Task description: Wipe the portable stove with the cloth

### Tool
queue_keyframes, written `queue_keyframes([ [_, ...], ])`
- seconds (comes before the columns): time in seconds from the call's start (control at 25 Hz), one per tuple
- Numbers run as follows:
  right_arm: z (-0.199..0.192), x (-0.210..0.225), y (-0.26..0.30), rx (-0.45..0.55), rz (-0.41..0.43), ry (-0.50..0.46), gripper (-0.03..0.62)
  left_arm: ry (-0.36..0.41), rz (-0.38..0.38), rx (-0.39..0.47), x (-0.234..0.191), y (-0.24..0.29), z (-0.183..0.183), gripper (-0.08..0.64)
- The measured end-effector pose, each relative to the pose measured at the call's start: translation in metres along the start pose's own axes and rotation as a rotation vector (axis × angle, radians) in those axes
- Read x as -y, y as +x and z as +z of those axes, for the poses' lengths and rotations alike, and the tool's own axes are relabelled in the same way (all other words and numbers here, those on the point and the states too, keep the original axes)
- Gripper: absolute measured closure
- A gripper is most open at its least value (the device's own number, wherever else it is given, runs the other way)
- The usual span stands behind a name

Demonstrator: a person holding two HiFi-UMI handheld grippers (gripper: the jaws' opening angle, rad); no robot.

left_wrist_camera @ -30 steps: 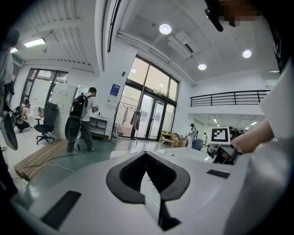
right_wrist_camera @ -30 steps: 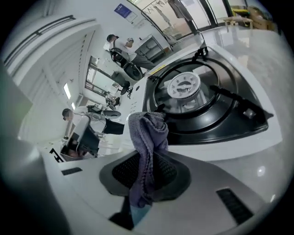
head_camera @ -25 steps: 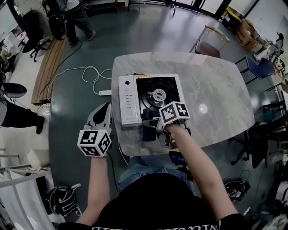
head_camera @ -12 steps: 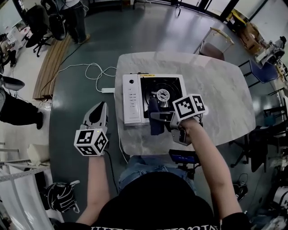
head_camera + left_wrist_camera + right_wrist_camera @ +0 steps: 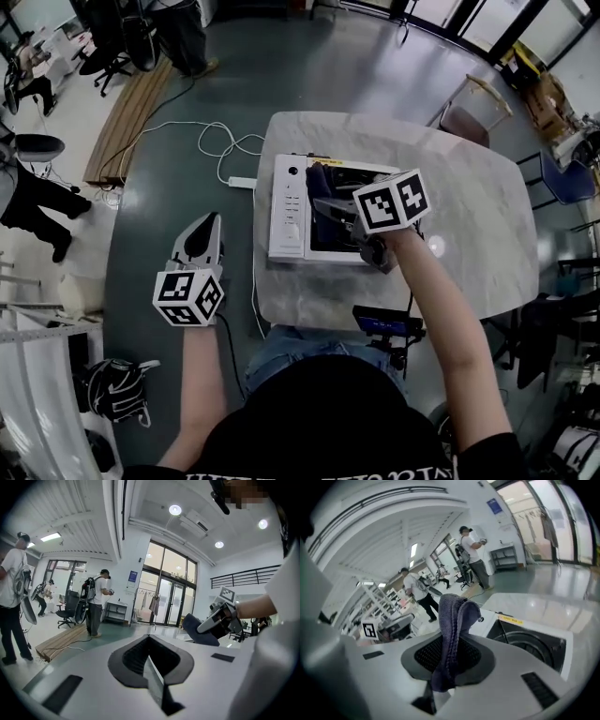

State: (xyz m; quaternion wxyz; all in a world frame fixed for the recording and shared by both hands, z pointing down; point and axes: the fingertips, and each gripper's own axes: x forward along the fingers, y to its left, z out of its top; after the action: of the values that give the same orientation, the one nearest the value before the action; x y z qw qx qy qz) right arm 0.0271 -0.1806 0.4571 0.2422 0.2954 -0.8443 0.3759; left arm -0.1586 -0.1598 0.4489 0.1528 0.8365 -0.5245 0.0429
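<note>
The white portable stove [image 5: 292, 216] with its black burner top sits on the marble table [image 5: 469, 216]; the stove [image 5: 525, 630] also shows in the right gripper view. My right gripper [image 5: 330, 204] hovers over the stove's middle, shut on a dark blue cloth [image 5: 322, 192]. The cloth [image 5: 452, 634] stands up folded between the jaws. My left gripper [image 5: 202, 242] hangs off the table's left side over the floor, jaws together with nothing in them. From the left gripper view I see the right gripper and the cloth [image 5: 199, 630].
A white cable [image 5: 220, 150] runs across the floor from the stove's left. A chair [image 5: 469, 117] stands behind the table. A dark device [image 5: 386, 323] sits at the near table edge. People stand at far left [image 5: 28, 202] and top [image 5: 183, 33].
My right gripper carried the cloth from the stove's near edge up over its middle and towards the back. The left gripper stayed about where it was.
</note>
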Motion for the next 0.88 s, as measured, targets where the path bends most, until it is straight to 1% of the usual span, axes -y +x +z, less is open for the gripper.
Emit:
queue_keyframes([
  [0.04, -0.002, -0.001, 0.006, -0.038, -0.004, -0.111, 0.517, 0.001, 0.009, 0.001, -0.002, -0.002, 0.001, 0.549],
  [0.08, -0.004, -0.004, 0.01, -0.091, -0.002, -0.242, 0.517, 0.001, 0.021, 0.002, -0.004, -0.005, 0.002, 0.549],
  [0.2, -0.02, -0.008, 0.015, -0.32, 0.048, -0.675, 0.517, -0.004, 0.064, 0.006, -0.014, -0.011, 0.002, 0.549],
  [0.24, -0.028, -0.008, 0.015, -0.411, 0.077, -0.792, 0.517, -0.007, 0.077, 0.007, -0.017, -0.013, 0.002, 0.549],
  [0.28, -0.036, -0.007, 0.014, -0.503, 0.107, -0.878, 0.517, -0.01, 0.087, 0.007, -0.019, -0.014, 0.001, 0.549],
  [0.32, -0.045, -0.004, 0.014, -0.588, 0.138, -0.935, 0.517, -0.012, 0.096, 0.006, -0.02, -0.015, 0.001, 0.549],
  [0.36, -0.053, -0.001, 0.015, -0.662, 0.168, -0.967, 0.517, -0.013, 0.103, 0.006, -0.021, -0.016, 0.0, 0.549],
  [0.4, -0.06, 0.003, 0.017, -0.725, 0.196, -0.979, 0.517, -0.012, 0.106, 0.004, -0.021, -0.017, 0.0, 0.549],
  [0.52, -0.075, 0.012, 0.023, -0.86, 0.25, -0.992, 0.517, -0.005, 0.116, -0.002, -0.02, -0.019, -0.002, 0.549],
  [0.72, -0.091, 0.028, 0.035, -1.005, 0.276, -1.098, 0.517, -0.01, 0.156, -0.012, -0.029, -0.023, -0.003, 0.549],
  [0.8, -0.098, 0.031, 0.039, -1.042, 0.295, -1.11, 0.517, -0.013, 0.17, -0.018, -0.032, -0.025, -0.005, 0.549],
  [0.88, -0.102, 0.033, 0.042, -1.07, 0.307, -1.099, 0.517, -0.017, 0.181, -0.023, -0.034, -0.026, -0.007, 0.548],
])
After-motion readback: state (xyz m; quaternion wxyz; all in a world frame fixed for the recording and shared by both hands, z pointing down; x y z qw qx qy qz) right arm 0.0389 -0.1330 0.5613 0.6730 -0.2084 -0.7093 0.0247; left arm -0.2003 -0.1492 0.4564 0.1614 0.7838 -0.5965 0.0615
